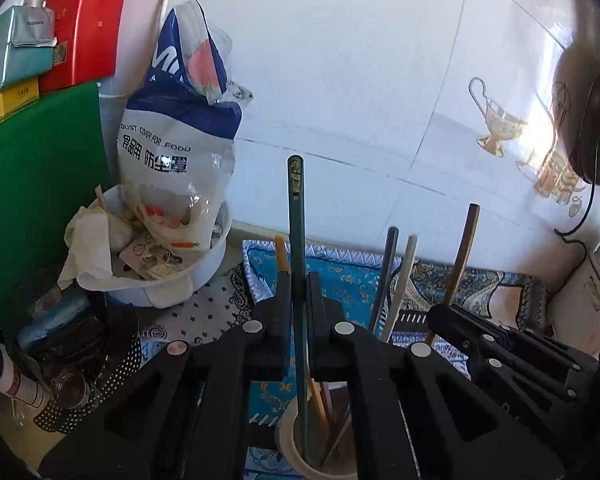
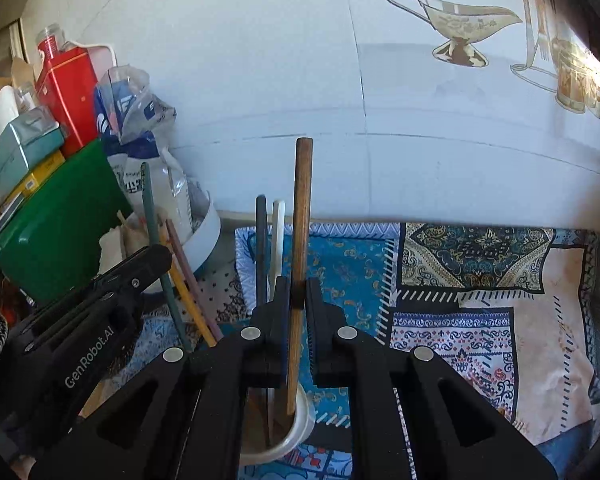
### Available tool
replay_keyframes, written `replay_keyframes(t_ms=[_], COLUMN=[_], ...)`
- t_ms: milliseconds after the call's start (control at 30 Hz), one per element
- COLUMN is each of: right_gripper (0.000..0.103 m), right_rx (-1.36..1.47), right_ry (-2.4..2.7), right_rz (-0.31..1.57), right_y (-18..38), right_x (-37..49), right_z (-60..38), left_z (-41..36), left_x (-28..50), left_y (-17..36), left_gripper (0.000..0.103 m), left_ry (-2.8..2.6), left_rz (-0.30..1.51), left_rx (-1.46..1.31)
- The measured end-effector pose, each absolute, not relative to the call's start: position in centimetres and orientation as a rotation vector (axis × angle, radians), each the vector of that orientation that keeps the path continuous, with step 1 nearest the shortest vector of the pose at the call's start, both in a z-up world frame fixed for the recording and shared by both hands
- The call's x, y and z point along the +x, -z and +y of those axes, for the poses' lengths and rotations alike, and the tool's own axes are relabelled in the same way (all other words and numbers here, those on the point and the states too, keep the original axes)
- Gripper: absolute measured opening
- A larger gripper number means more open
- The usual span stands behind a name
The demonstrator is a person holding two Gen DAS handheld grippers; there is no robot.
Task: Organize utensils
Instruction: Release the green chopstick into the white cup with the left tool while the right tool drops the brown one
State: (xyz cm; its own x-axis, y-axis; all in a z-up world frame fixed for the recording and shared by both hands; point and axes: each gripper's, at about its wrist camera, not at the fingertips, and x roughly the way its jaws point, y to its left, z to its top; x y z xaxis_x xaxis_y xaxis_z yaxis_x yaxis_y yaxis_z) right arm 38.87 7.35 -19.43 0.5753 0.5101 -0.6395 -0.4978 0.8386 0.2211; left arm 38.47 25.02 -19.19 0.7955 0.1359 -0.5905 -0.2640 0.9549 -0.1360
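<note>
My left gripper (image 1: 299, 284) is shut on a dark green chopstick (image 1: 297, 216) that stands upright, its lower end inside a white cup (image 1: 290, 436). My right gripper (image 2: 299, 290) is shut on a brown wooden chopstick (image 2: 301, 216), whose lower end dips into the same white cup (image 2: 300, 424). Several other sticks stand in the cup: a dark one (image 2: 261, 240), a white one (image 2: 277, 236), a yellow one (image 2: 188, 300) and a pinkish one (image 2: 184, 256). The right gripper shows in the left wrist view at the right (image 1: 500, 344), the left gripper in the right wrist view at the left (image 2: 100, 292).
A patterned blue cloth (image 2: 460, 300) covers the counter. At the left stand a white bowl (image 1: 216, 264) with a plastic bag (image 1: 176, 152), a green board (image 1: 32, 184), a red tin (image 1: 88, 20) and boxes. A dark pan (image 1: 598, 120) hangs on the tiled wall at right.
</note>
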Motion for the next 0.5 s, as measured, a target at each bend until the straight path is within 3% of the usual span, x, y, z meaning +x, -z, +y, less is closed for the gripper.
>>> replay_keyframes(t_ms=[367,500], right_gripper=[0.009,0.019], right_rx=[-0.118,-0.138], right_ry=[-0.661,-0.669], right_rz=[0.869,0.862], right_y=[19.9,19.1], right_x=[36.7,36.2], right_z=[6.5,5.7], left_z=[23.5,22.8], left_x=[36.2,35.6], left_y=[19.7,18.7], left_gripper=[0.005,0.005], left_ry=[-0.164,-0.175], left_rz=[0.791,0.798], left_rx=[-0.193,-0.179])
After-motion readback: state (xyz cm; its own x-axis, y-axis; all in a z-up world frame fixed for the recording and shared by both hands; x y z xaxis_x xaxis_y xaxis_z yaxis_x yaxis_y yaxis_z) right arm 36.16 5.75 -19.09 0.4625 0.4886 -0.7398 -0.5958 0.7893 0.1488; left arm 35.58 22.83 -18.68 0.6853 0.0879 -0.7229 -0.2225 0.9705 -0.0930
